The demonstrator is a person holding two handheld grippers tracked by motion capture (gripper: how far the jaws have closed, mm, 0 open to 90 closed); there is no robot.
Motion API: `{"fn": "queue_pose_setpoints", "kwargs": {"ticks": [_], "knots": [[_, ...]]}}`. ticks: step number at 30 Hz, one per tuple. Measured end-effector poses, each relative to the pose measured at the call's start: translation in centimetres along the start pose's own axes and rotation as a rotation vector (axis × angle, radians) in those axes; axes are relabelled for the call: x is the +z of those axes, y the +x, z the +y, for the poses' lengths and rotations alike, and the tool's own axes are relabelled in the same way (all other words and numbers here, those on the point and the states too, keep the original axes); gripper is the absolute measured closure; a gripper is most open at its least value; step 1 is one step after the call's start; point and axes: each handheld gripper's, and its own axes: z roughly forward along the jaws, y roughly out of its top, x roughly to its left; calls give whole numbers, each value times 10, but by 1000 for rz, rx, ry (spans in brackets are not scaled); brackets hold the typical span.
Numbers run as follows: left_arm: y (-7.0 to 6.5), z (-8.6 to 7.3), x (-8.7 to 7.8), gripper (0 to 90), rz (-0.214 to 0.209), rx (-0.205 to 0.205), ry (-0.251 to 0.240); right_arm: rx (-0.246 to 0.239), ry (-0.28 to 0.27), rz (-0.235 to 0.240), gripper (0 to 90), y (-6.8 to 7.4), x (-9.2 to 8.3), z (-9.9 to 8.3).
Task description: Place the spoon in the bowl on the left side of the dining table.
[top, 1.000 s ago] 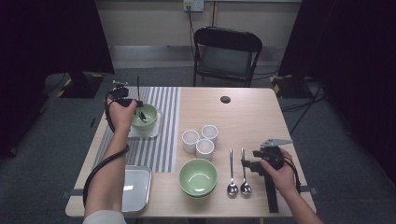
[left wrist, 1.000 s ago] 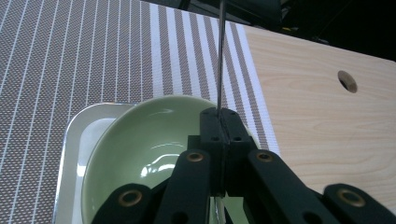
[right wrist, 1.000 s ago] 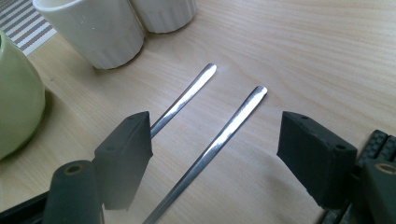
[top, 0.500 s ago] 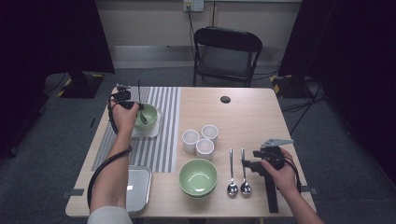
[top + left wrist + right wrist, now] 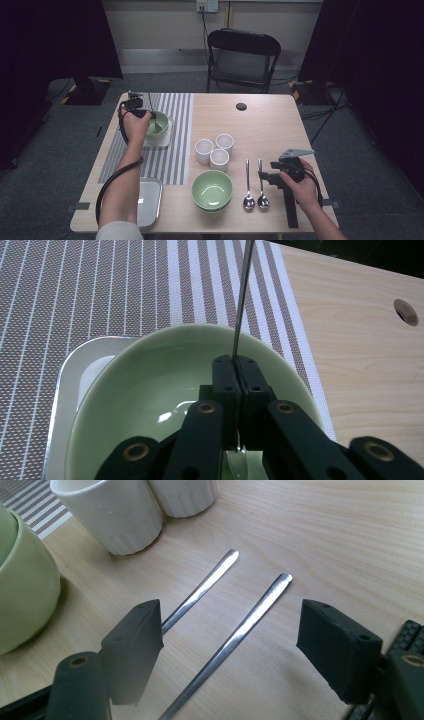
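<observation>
I'm setting a spoon (image 5: 243, 295) into the bowl (image 5: 150, 390) on the small tray (image 5: 75, 370) on the striped mat (image 5: 75, 285). My left tongs (image 5: 239, 371) pinch its handle, held upright, bowl-end down inside. Next, I judge, I must lower and let go gently. My left forearm reaches forward, wrist bent down. My right tongs (image 5: 230, 645) rest wide open over two spoons (image 5: 235, 630) near me.

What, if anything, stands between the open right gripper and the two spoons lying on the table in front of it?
Nothing visible does. The right gripper has its jaws spread wide just above the two spoons, whose handles run up between them over bare table. The white cups and green bowl sit off to one side.
</observation>
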Motion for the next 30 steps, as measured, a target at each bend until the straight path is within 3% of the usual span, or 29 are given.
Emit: {"fn": "queue_pose_setpoints", "kwargs": {"ticks": [16,21,23,27,30], "knots": [[1,-4,-2,843,28,0,8,-1,0,2,253,2,0,0],[2,-5,1,793,58,40,23,-4,-1,-1,254,2,0,1],[2,-5,3,775,58,35,22,-6,-1,2,254,2,1,1],[0,-3,7,774,78,62,36,-2,3,5,254,2,2,1],[0,-2,11,772,90,54,38,-6,3,-1,254,2,2,1]]}}
